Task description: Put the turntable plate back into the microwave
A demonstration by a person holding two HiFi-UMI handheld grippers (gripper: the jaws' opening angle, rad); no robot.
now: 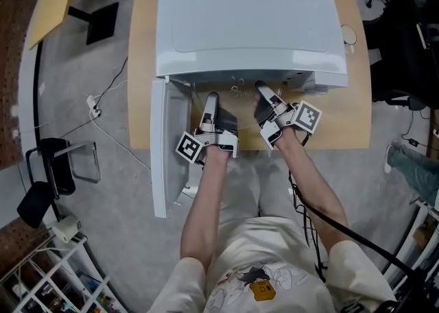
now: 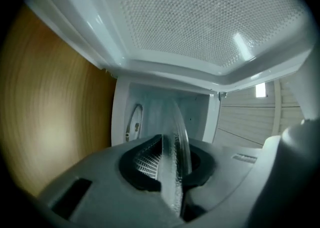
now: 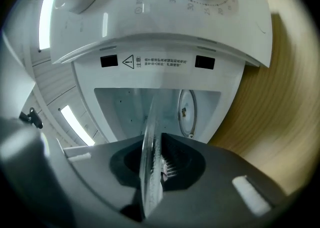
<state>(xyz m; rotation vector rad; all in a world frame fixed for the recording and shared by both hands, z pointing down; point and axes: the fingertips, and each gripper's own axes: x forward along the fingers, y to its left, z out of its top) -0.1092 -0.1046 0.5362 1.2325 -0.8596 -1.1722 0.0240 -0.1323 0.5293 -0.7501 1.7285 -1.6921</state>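
Two grips: left gripper (image 2: pixel 172 166) and right gripper (image 3: pixel 152 166) pinch the rim of the turntable plate (image 2: pixel 177 127).
Handling: we judge it stiff, slick, fragile.

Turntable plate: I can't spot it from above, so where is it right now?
In both gripper views the turntable plate shows edge-on, gripped by the left tongs and right tongs at the open mouth of the microwave.
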